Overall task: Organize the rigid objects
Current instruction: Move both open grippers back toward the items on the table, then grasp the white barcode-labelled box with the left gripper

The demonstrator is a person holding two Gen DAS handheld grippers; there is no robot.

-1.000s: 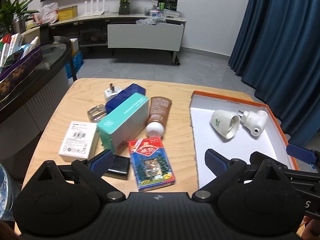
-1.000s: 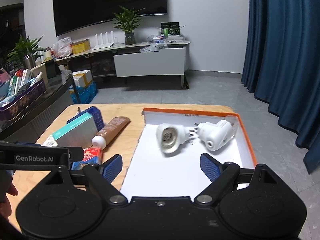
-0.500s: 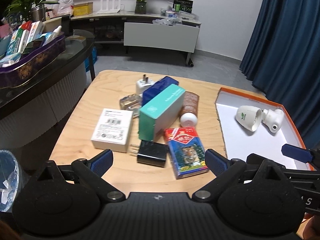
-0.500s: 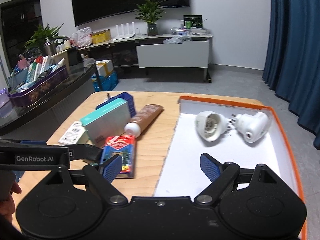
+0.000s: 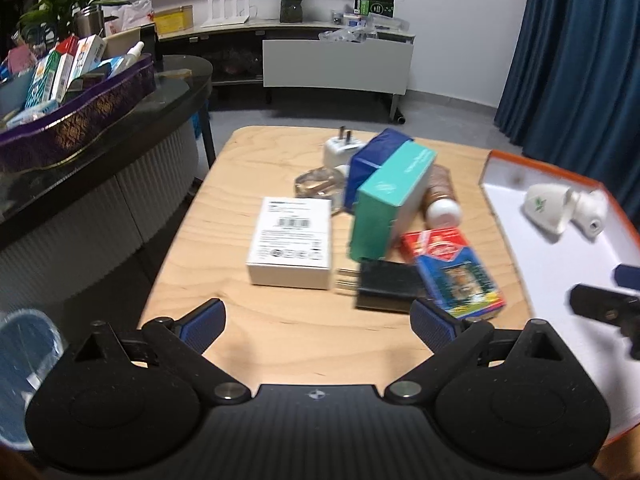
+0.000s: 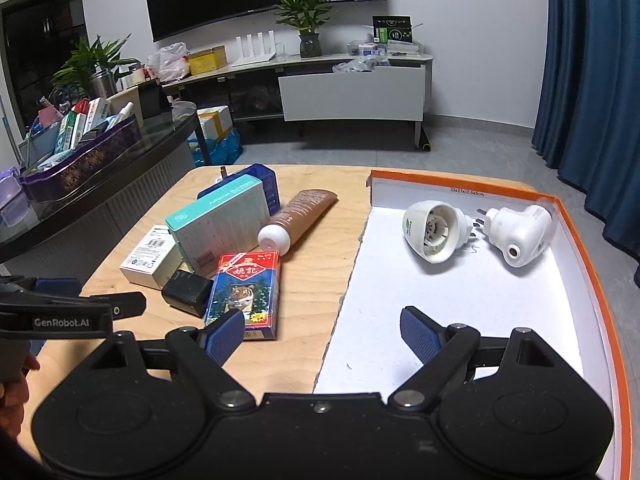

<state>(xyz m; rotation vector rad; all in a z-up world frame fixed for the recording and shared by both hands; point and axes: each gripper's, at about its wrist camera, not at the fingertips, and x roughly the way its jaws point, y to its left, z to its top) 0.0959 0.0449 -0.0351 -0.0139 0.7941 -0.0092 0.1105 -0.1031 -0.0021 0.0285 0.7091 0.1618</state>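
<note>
Both grippers are pulling back from the orange-rimmed white tray (image 6: 592,264) at the table's right edge, where two white plastic plug-in devices (image 6: 436,232) are lying, apparently just deposited. The left gripper (image 5: 316,324) and right gripper (image 6: 322,332) are hanging spread and empty. Only the left view is showing the white wall charger (image 5: 340,150) behind the boxes still awaiting sorting.

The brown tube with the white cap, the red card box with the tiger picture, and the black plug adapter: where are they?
Brown tube with white cap (image 6: 304,210), right wrist view, on its brown body.
Red card box with tiger picture (image 6: 245,286), right wrist view, top face.
Black plug adapter (image 5: 386,286), left wrist view, top face.
</note>
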